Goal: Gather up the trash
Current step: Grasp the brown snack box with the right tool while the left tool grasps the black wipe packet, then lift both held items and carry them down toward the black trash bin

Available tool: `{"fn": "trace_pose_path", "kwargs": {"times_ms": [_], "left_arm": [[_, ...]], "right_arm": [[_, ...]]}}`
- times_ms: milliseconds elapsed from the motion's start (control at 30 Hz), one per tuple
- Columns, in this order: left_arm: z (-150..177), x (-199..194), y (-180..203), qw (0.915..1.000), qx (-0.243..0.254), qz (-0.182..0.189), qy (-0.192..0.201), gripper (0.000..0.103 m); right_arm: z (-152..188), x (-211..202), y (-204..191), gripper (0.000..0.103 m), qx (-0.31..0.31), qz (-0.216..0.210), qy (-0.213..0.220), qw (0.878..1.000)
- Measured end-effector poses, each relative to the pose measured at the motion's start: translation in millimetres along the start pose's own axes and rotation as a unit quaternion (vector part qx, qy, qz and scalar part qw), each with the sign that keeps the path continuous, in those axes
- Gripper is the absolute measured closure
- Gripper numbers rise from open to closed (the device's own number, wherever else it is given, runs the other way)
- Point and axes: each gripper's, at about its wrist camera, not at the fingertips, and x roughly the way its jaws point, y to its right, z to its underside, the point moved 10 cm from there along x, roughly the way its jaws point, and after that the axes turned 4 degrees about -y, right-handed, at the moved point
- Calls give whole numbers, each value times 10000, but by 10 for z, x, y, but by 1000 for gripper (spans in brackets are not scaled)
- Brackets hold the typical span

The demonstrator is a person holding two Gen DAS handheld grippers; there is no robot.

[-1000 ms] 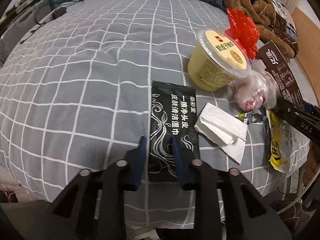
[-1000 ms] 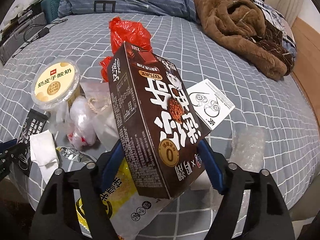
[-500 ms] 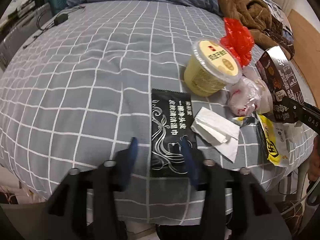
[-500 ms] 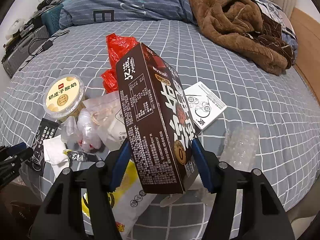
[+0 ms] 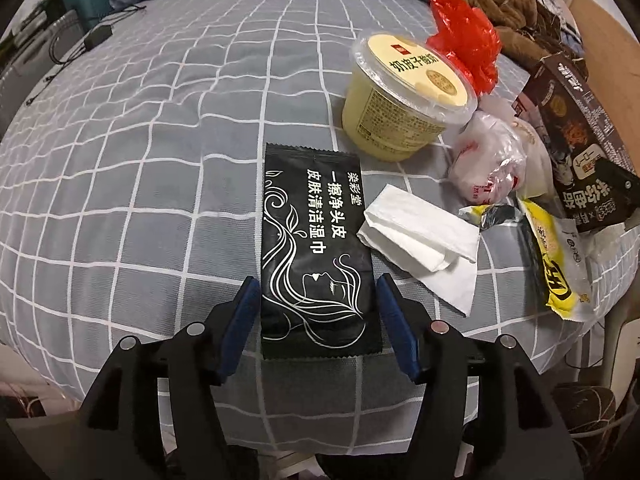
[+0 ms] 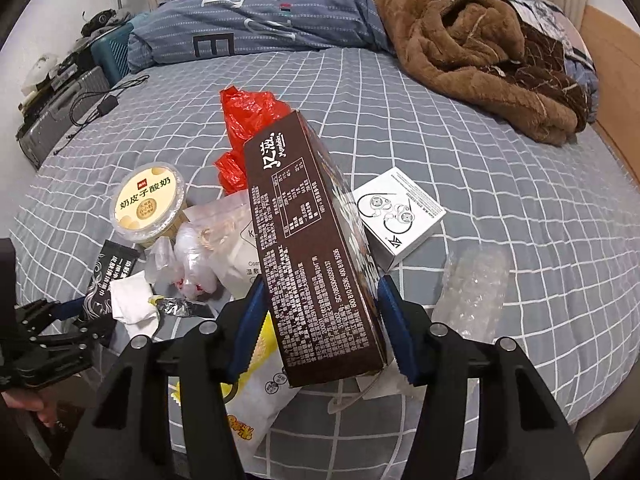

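Observation:
A black wet-wipe packet (image 5: 316, 240) lies flat on the grey checked bedcover (image 5: 160, 160). My left gripper (image 5: 316, 292) straddles its near end. The jaws are opening and the blue pads (image 5: 244, 312) stand just clear of the packet's edges. My right gripper (image 6: 322, 292) is closing on a tall brown carton (image 6: 312, 248), which is held tilted above the bed, with both pads against its sides. The carton (image 5: 576, 140) also shows at the right of the left wrist view.
Around the packet lie a yellow yogurt cup (image 5: 404, 96), a folded white tissue (image 5: 420, 240), a red plastic bag (image 5: 464, 36), a crumpled clear bag (image 5: 488, 160) and a yellow snack wrapper (image 5: 556, 264). A white earphone box (image 6: 400, 220), bubble wrap (image 6: 472, 288) and a brown coat (image 6: 480, 60) lie farther right.
My left gripper let go of the black packet and spread its jaws to either side of it. The right gripper narrowed on the brown carton and raised it, turning it edge-on.

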Motion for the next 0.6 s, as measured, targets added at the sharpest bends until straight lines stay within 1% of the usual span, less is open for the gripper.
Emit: {"fn": "trace_pose_path", "kwargs": {"times_ms": [33, 133, 200, 267, 333, 600], "left_arm": [[-1, -1, 12, 10000, 28, -35, -13, 42], [-19, 7, 64, 9999, 102, -44, -32, 36], [-12, 24, 52, 9999, 108, -111, -50, 36], [-10, 43, 13, 9998, 52, -208, -47, 46], [-6, 44, -4, 9998, -12, -178, -49, 47], [-40, -33, -109, 9999, -90, -140, 27, 59]], "right_arm": [[6, 3, 7, 49, 28, -34, -20, 10000], [34, 39, 36, 49, 95, -75, -124, 9999], [44, 59, 57, 48, 153, -77, -158, 9997], [49, 67, 73, 46, 200, -34, -180, 9996], [42, 59, 89, 46, 235, 9, -185, 9996], [-65, -31, 202, 46, 268, 276, -81, 9992]]}}
